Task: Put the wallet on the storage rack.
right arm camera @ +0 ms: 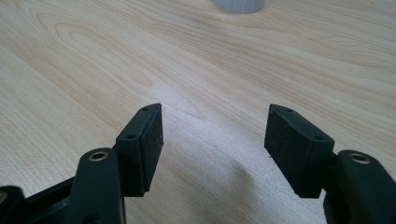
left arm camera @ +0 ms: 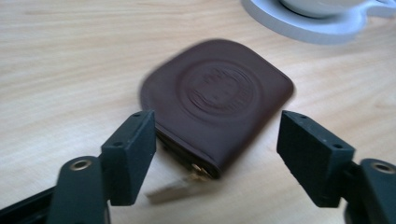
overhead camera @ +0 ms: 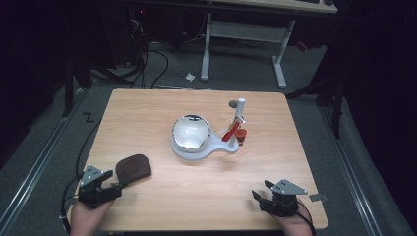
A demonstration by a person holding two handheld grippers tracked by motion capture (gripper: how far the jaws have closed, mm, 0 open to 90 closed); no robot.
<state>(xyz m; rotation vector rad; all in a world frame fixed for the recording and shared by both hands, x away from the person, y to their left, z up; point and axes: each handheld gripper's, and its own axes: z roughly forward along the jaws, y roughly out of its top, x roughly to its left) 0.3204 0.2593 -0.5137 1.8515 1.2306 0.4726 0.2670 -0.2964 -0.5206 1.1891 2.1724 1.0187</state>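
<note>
The brown leather pouch [left arm camera: 217, 100] lies flat on the table [overhead camera: 162, 108] at its near left, just beyond the left gripper [left arm camera: 215, 144]. That gripper's jaws stand wide apart, flanking the pouch's near corner without touching it, and hold nothing. The right gripper [right arm camera: 212, 140], at the near right edge, is likewise open over bare wood. A shiny bowl [overhead camera: 191, 132] sits on a white stand [overhead camera: 216, 147] at table centre; its contents cannot be told. Open tabletop lies between both grippers and the stand.
</note>
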